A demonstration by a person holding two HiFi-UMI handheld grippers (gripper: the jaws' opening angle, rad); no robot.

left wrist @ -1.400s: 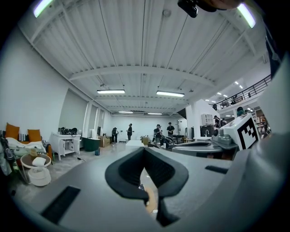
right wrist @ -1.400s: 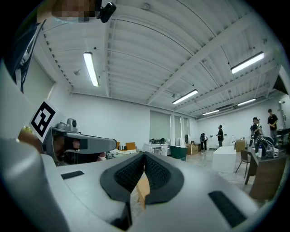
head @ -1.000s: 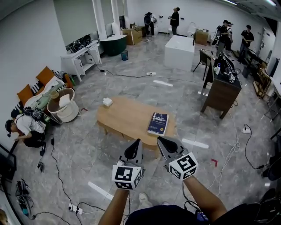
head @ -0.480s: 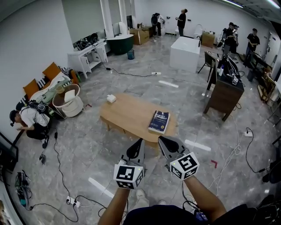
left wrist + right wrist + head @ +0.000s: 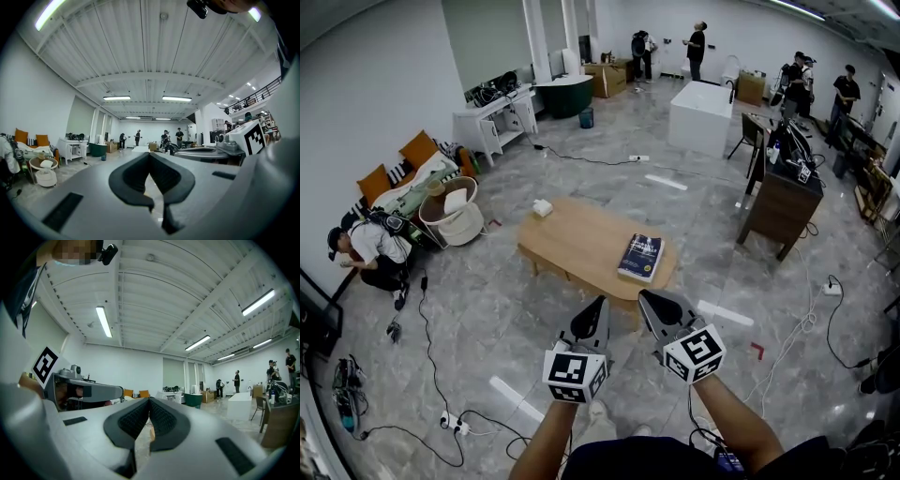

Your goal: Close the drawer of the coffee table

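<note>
Coffee table (image 5: 581, 246) sits mid-frame, well beyond me; I can't make out its drawer. My left gripper (image 5: 594, 313) and right gripper (image 5: 649, 306) are both pressed together, empty. A blind shove could shift the table and slide the book (image 5: 640, 257) off.

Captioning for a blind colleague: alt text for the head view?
The left gripper and right gripper, both shut and empty, point toward a wooden coffee table bearing a blue book. Neither touches it.
</note>
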